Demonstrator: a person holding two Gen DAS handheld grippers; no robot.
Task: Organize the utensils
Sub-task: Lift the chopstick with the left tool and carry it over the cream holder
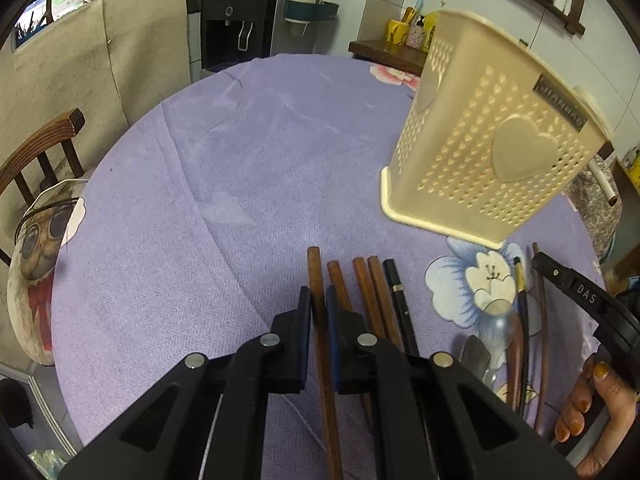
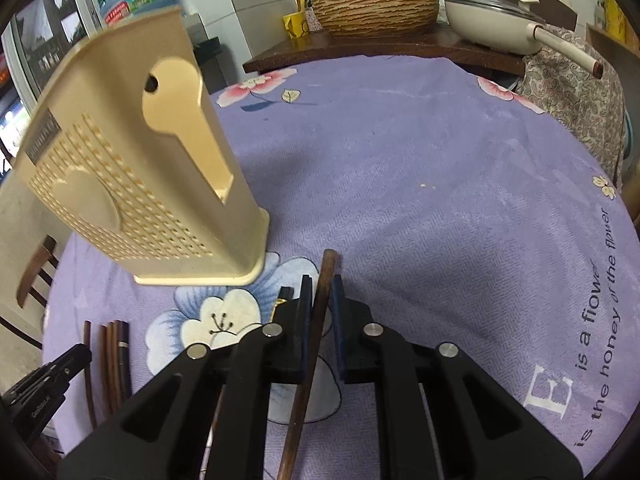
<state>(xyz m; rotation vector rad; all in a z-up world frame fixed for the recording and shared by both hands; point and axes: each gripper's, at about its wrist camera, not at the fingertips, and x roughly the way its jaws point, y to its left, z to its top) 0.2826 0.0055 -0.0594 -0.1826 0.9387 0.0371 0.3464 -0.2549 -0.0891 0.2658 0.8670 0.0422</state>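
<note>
A cream perforated utensil holder [image 1: 492, 136] stands upright on the purple tablecloth; it also shows in the right wrist view [image 2: 132, 184]. My left gripper [image 1: 319, 300] has its jaws closed around a brown wooden chopstick [image 1: 316, 276]. Beside it lie more brown chopsticks [image 1: 372, 292] and a black chopstick [image 1: 398, 296]. A clear plastic spoon [image 1: 498, 320] and dark utensils [image 1: 524, 320] lie further right. My right gripper [image 2: 322, 296] has its jaws closed on a dark brown chopstick [image 2: 326, 272]. The right gripper also shows in the left wrist view [image 1: 568, 280].
The round table [image 2: 440, 168] carries a purple flowered cloth. A wooden chair [image 1: 44, 148] with a dog-print cushion [image 1: 40, 256] stands at the left. A water dispenser [image 1: 236, 12] is behind. A side counter holds a woven basin [image 2: 376, 12] and a pan [image 2: 504, 20].
</note>
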